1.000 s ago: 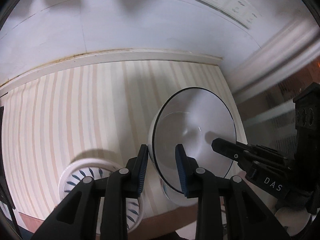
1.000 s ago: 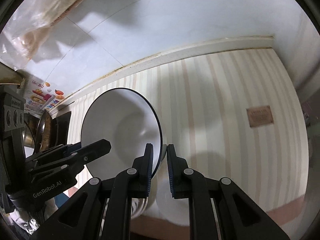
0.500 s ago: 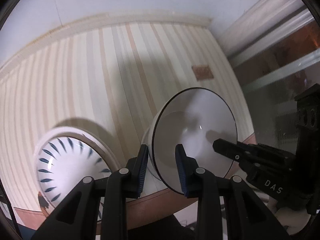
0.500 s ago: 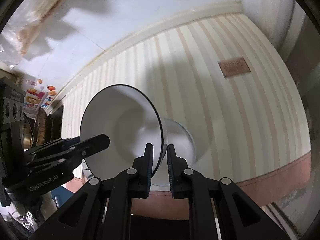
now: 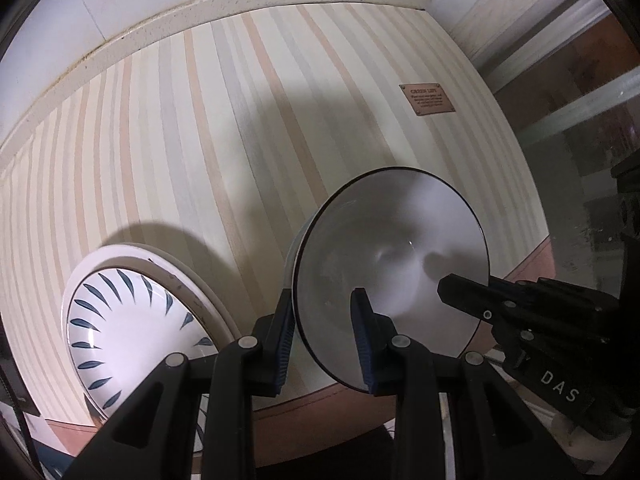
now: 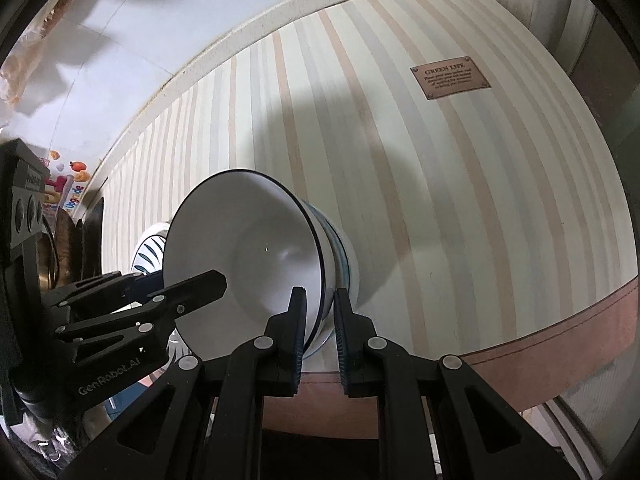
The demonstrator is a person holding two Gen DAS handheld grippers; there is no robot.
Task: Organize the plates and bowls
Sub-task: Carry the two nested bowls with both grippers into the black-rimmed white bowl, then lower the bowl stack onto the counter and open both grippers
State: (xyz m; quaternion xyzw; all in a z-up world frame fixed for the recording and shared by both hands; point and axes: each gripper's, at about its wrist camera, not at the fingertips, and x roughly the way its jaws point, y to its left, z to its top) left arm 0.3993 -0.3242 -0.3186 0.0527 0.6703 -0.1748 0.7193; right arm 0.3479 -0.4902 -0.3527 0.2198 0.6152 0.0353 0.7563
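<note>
While both tools, left [image 5: 325, 334] and right [image 6: 319, 332], clamp the bowl [image 5: 390, 268], stacking onto the plate [image 5: 132, 322] beside the left tool remains.

A glazed ceramic look, smooth and glossy with small highlights, is shown by the white bowl [image 5: 394, 248], whose rim is edged in a thin dark line. The same glossy glaze is seen on the leaf-patterned plate [image 5: 120, 320] at the lower left of the left wrist view. The worktop [image 5: 208, 152] is covered by a matt striped cloth with a leather-like brown label [image 6: 450, 77]. Matt black plastic with bright metal pins is seen on the left claw [image 5: 324, 320] and the right claw [image 6: 320, 320], and ribbed blue rubbery pads [image 6: 298, 320] line the fingers
</note>
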